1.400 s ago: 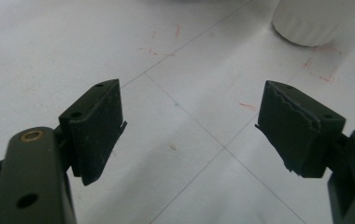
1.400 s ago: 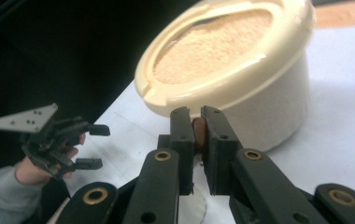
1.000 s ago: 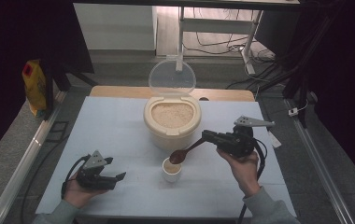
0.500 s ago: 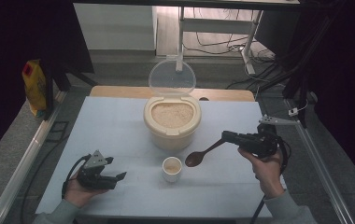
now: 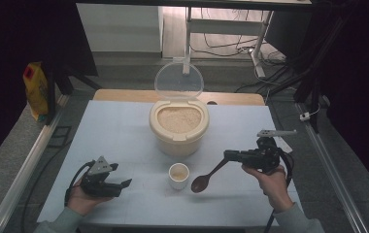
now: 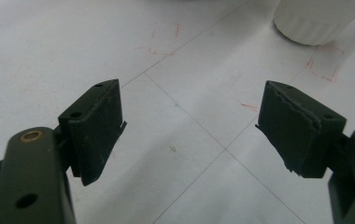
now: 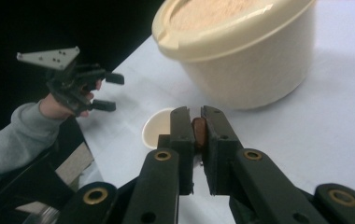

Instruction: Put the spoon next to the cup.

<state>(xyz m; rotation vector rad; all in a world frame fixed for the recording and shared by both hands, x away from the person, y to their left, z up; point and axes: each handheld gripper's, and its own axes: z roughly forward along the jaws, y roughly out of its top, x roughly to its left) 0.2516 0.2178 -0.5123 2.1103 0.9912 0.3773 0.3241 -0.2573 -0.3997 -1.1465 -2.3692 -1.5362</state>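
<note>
Right hand-held gripper clenches a brown spoon beside the cup; left hand-held gripper rests released.

We see a table with a pale blue-white top and a wooden strip along its far edge. On it, toward the far middle, stands a cream rice container, its clear lid tipped up behind and grain filling it. Just in front sits a small white cup. In the left gripper view thin lines and faint red marks cross the top.
</note>
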